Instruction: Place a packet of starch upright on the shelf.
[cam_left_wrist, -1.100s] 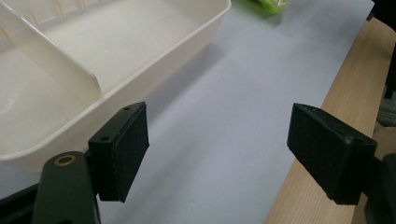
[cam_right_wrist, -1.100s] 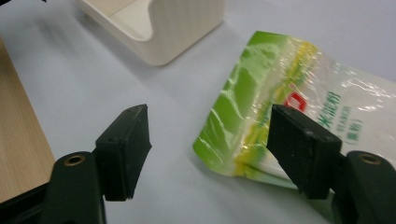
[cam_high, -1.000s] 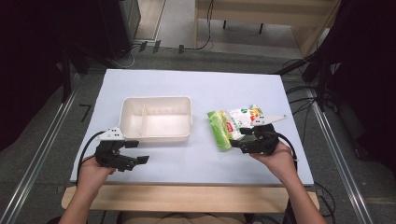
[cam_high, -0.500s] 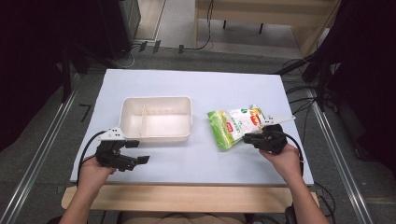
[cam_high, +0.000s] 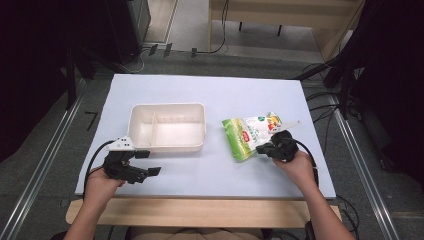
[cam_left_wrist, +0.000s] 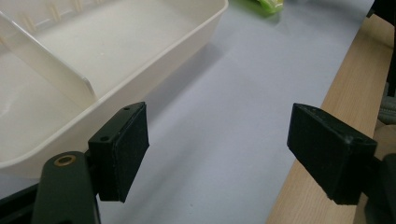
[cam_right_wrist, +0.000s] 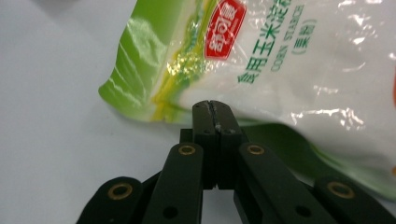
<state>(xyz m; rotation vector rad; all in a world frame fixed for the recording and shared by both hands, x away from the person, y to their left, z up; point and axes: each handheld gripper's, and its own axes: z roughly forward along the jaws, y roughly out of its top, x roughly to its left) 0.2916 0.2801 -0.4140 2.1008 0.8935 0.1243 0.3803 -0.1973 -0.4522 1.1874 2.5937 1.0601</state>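
Note:
A green and white corn starch bag (cam_high: 248, 134) lies right of the middle of the pale blue table top, and its print fills the right gripper view (cam_right_wrist: 280, 70). My right gripper (cam_high: 262, 147) (cam_right_wrist: 210, 105) has just been closing; its jaws now meet at the bag's near edge and pinch the film there. A cream plastic tray (cam_high: 167, 147) with a divider stands left of the bag. My left gripper (cam_high: 150, 162) (cam_left_wrist: 217, 154) rests near the tray's front left corner (cam_left_wrist: 140, 74), jaws wide apart with only table between them.
The wooden front edge of the table (cam_high: 200, 212) runs just behind both hands (cam_left_wrist: 327, 84). Cables (cam_high: 320, 95) and dark stands line the floor to the right. A tip of the green bag (cam_left_wrist: 266, 4) peeks in beyond the tray.
My right gripper has slid back off the bag towards the person and sunk to its near edge, and its jaws have closed. The left gripper and the tray have kept still.

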